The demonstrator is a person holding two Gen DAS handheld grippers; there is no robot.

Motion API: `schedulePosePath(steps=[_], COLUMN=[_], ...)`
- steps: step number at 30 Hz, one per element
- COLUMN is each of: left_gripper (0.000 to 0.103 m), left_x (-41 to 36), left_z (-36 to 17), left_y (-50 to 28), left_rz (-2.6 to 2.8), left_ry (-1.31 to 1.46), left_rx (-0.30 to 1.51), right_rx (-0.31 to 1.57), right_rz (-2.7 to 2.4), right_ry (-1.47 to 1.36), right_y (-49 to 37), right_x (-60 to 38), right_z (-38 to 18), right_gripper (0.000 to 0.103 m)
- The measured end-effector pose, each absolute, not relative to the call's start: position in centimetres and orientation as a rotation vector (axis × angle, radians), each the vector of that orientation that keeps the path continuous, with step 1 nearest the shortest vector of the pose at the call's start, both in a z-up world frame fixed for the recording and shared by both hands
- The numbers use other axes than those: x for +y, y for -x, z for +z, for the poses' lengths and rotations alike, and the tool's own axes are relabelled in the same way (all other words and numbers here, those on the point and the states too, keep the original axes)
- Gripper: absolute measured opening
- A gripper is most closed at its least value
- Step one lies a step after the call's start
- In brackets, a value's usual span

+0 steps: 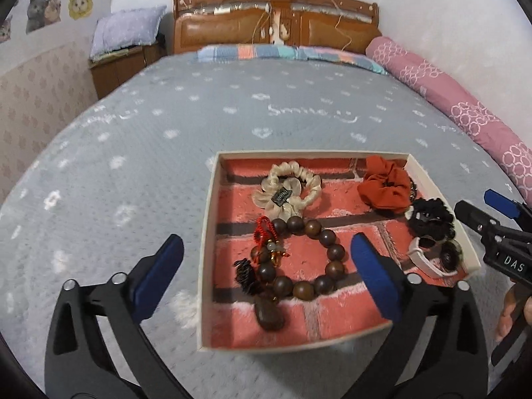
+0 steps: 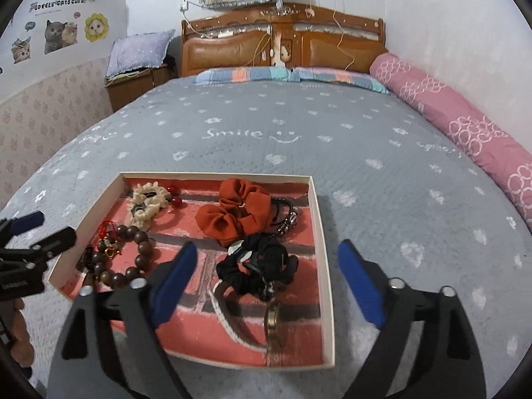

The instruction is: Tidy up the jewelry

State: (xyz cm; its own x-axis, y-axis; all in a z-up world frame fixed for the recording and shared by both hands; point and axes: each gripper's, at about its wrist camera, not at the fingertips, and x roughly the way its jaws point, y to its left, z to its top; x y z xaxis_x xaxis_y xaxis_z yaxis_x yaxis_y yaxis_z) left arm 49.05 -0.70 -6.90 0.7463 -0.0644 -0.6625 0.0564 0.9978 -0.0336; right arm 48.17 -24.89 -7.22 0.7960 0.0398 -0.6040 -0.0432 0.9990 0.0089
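Both grippers point(image 1: 266, 276) point(image 2: 267, 279) hung wide open and empty, so I'd have pinched that hard, slippery bead bracelet point(image 1: 299, 259) across one bead.

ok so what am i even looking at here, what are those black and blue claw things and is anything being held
Those claws are two hand-held grippers; a person holds one in each hand. Each carries a wide-angle camera looking forward along its two blue-padded fingers, so one picture is from the left gripper and the other from the right gripper.

Both look down at a shallow box with a brick-pattern lining, lying on a grey bedspread. In it are a wooden bead bracelet, a cream scrunchie, an orange scrunchie, a black scrunchie and a white-strapped watch.

Nothing is held: both grippers are open and empty above the box.
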Motion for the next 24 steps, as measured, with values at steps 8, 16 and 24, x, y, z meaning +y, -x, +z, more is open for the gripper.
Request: schedulePosePath(steps=[8, 16, 24], left_gripper=[0.098, 0.098, 0.098], left_x=[1.1, 0.9, 0.8], left_z=[-4.4, -3.9, -4.9], left_y=[-43.4, -35.1, -27.7], left_rz=[-0.061, -0.029, -0.026], left_ry=[0.030, -0.029, 0.007], left_rx=[0.681, 0.626, 0.594], right_rx=[0.619, 0.578, 0.540], right_rz=[0.031, 0.019, 0.056], right_ry=[-0.015, 0.027, 0.031], right_y=[-42.6, -35.8, -28.5], right_x=[-25.2, -24.3, -22.7], right_z=[-6.1, -5.6, -6.4], right_gripper=[0.096, 0.099, 0.099])
